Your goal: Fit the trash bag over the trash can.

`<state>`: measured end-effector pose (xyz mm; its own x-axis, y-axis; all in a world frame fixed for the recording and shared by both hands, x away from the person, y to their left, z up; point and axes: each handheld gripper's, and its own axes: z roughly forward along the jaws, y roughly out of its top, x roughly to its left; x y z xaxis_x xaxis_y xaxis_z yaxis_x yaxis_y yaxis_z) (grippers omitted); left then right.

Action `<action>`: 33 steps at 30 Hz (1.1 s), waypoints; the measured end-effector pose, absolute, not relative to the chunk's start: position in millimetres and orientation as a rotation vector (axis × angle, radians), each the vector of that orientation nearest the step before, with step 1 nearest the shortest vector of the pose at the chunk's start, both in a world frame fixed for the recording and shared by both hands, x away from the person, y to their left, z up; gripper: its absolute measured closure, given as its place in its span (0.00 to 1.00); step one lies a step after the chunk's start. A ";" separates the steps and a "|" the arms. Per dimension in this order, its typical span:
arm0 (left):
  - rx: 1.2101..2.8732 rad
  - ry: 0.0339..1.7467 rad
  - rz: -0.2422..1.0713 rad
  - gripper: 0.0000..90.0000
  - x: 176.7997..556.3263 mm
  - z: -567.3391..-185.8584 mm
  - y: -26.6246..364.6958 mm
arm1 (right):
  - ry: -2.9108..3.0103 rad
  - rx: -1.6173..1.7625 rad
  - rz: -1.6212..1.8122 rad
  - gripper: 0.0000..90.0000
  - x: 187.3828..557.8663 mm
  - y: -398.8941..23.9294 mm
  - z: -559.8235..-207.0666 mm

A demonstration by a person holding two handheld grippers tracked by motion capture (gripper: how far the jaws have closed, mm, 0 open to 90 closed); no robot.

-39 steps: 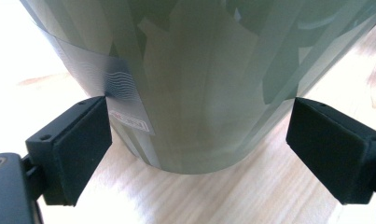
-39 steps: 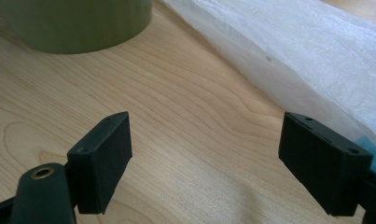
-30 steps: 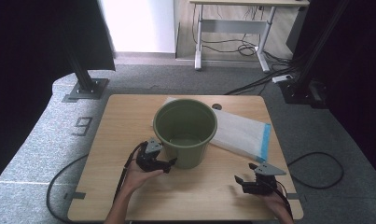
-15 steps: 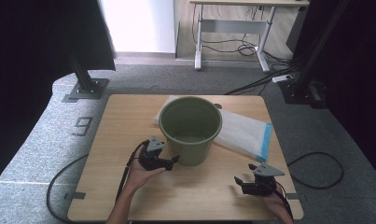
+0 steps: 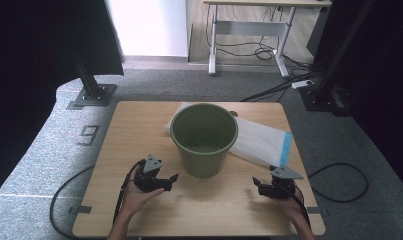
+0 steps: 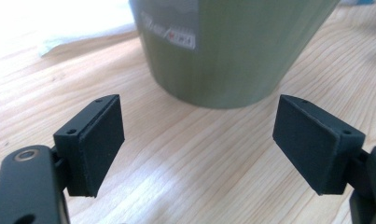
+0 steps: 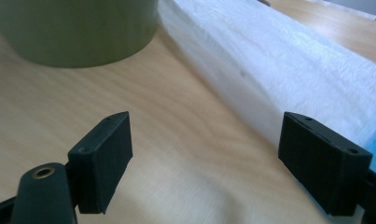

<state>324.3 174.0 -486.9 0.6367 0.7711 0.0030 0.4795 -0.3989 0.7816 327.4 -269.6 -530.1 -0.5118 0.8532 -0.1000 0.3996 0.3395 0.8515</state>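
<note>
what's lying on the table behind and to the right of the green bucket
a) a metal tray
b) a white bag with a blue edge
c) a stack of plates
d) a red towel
b: in the high view a flat white bag with a blue edge lies on the table, partly behind the green bucket and reaching out to its right.

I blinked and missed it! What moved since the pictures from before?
The green bucket slid a little to the right, and the left gripper, its open jaws just closing slightly with nothing between them, followed it. The right gripper, the white bag and the table stayed put.
</note>
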 end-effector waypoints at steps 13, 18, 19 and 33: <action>2.093 1.075 0.450 0.18 314.9 -511.8 199.1 | 2.101 1.155 1.004 0.23 397.7 -249.3 -535.1; 2.103 1.095 0.463 0.18 312.5 -515.2 201.8 | 2.155 1.119 0.961 0.29 407.0 -236.6 -542.4; 2.102 1.100 0.463 0.18 311.4 -516.6 202.5 | 2.152 1.113 0.948 0.30 408.3 -234.5 -543.4; 2.089 1.158 0.480 0.18 304.5 -521.8 211.8 | 2.141 1.238 0.941 0.75 425.6 -251.6 -550.1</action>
